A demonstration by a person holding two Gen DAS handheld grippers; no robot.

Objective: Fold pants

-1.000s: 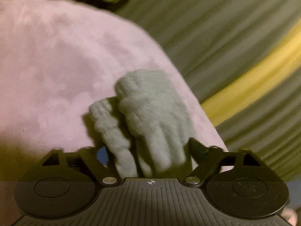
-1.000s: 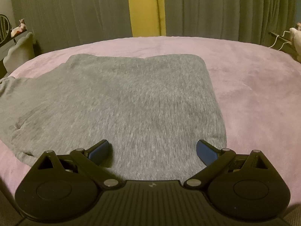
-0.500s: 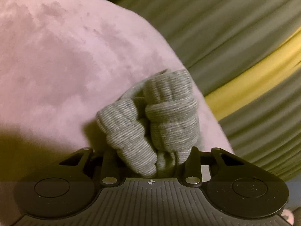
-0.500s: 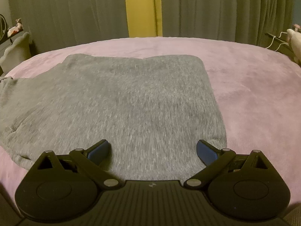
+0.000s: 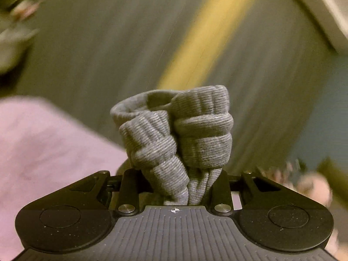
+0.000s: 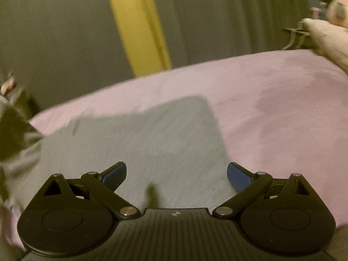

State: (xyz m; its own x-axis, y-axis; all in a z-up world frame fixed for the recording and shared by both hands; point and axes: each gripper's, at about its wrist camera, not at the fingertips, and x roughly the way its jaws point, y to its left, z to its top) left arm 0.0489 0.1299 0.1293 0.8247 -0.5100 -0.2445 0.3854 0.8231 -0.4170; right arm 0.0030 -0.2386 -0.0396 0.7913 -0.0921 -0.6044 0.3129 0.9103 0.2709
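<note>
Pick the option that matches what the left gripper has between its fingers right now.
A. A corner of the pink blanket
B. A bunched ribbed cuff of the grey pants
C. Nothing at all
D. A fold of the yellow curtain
B: in the left wrist view the left gripper is clamped on the bunched ribbed cuff of the grey pants.

Black ribbed left gripper (image 5: 177, 184), silver pivot screws; right gripper (image 6: 176, 174), blue pads (image 6: 237, 177), round black hubs

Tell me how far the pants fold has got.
Partly done: the grey pants lie flat on the pink blanket. In hand: the left gripper is clamped on a bunched ribbed cuff. Left: laying that end over; the right gripper is open, holding nothing.
</note>
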